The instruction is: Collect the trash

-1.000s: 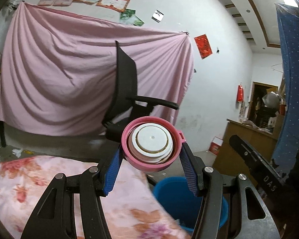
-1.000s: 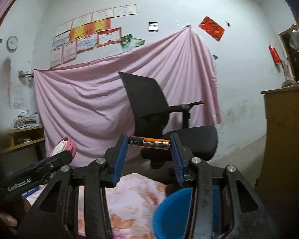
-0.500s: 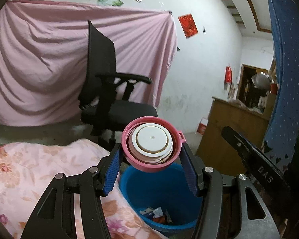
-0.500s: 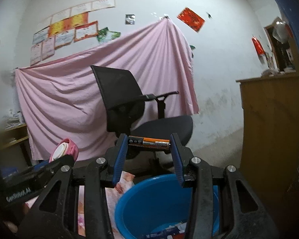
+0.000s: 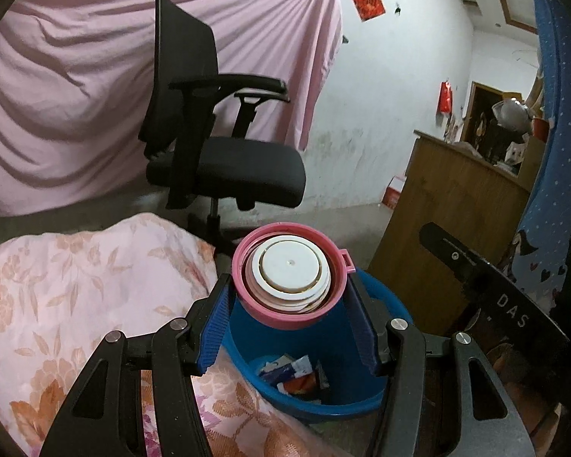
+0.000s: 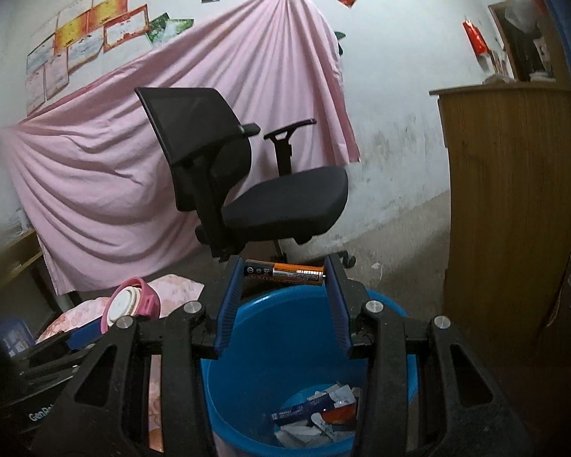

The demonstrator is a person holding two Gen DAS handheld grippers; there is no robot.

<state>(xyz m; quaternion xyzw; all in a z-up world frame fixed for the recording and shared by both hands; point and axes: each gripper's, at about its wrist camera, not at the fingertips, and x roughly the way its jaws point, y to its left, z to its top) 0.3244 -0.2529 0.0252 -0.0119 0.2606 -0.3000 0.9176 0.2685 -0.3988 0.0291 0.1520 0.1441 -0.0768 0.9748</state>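
Left wrist view: the left gripper (image 5: 289,306), its two ribbed blue pads half apart, clamps one round pink plastic lid (image 5: 290,278) with a white insert, above the round blue plastic bucket (image 5: 335,409) of scraps.

Right wrist view: the right gripper (image 6: 283,297) pinches one black-and-orange cylindrical battery (image 6: 284,271) end to end, above that bucket (image 6: 232,400); its lettering is illegible.

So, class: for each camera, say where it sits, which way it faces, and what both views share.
Left wrist: behind the left claw, facing forward and down at the pink lid it grips.
Right wrist: behind the right claw, facing its gripped battery; the left claw shows at left.
Shared: blue bucket, office chair, pink sheet.
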